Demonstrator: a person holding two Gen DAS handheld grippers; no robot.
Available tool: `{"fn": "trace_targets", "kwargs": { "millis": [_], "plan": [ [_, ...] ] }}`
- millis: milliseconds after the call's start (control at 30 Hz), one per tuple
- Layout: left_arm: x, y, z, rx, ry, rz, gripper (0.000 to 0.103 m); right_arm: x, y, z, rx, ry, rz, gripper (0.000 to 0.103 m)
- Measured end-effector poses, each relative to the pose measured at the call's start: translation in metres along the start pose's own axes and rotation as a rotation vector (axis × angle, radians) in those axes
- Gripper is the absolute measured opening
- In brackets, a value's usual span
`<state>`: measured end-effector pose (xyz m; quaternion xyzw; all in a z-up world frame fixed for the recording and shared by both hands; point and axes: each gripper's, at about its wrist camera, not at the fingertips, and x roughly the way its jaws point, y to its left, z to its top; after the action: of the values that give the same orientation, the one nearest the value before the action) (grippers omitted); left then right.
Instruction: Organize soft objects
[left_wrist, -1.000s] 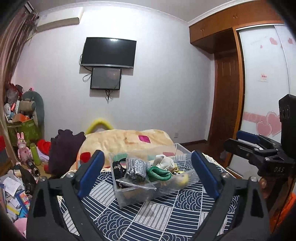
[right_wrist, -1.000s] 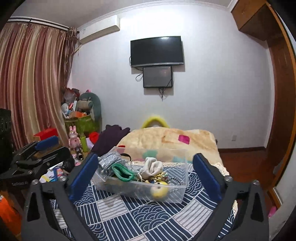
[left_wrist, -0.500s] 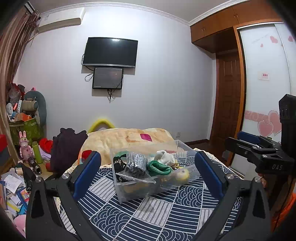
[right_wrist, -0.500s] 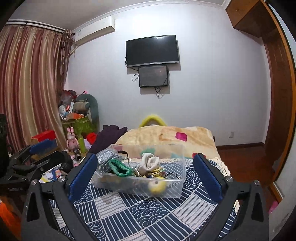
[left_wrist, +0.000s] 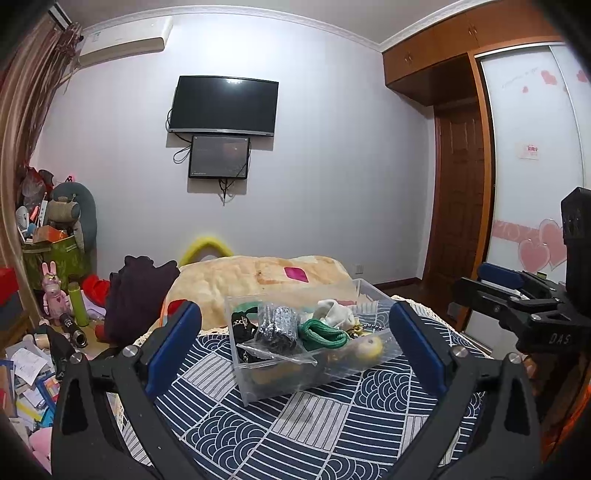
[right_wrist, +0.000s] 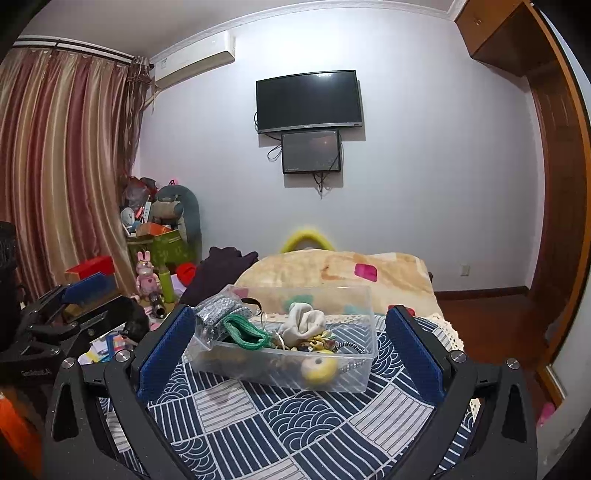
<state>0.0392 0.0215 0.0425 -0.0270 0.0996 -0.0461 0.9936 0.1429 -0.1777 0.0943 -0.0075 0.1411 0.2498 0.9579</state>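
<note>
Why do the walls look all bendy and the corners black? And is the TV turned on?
Left wrist view: the fisheye lens bows the brown wooden door and leaves black corners. Right wrist view: the striped red-and-gold curtain curves the same way, and the black wall television is dark, showing only a small glint of room light, so it looks off. In both views the clear plastic box stays sharp.

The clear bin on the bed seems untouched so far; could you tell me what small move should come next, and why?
Probably ease the right tool forward and down toward the green knitted piece, which lies on top of the pile in the clear bin. Both tools are open and empty, short of the bin; the left tool can wait.
</note>
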Motion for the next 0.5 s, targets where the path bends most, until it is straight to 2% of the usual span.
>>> {"fn": "trace_targets", "kwargs": {
  "millis": [500],
  "plan": [
    [0.0014,0.0007,-0.0003,-0.007,0.0,0.005,0.103,-0.0012,0.0027,-0.0003,-0.005,-0.006,-0.004,0.103]
  ]
}}
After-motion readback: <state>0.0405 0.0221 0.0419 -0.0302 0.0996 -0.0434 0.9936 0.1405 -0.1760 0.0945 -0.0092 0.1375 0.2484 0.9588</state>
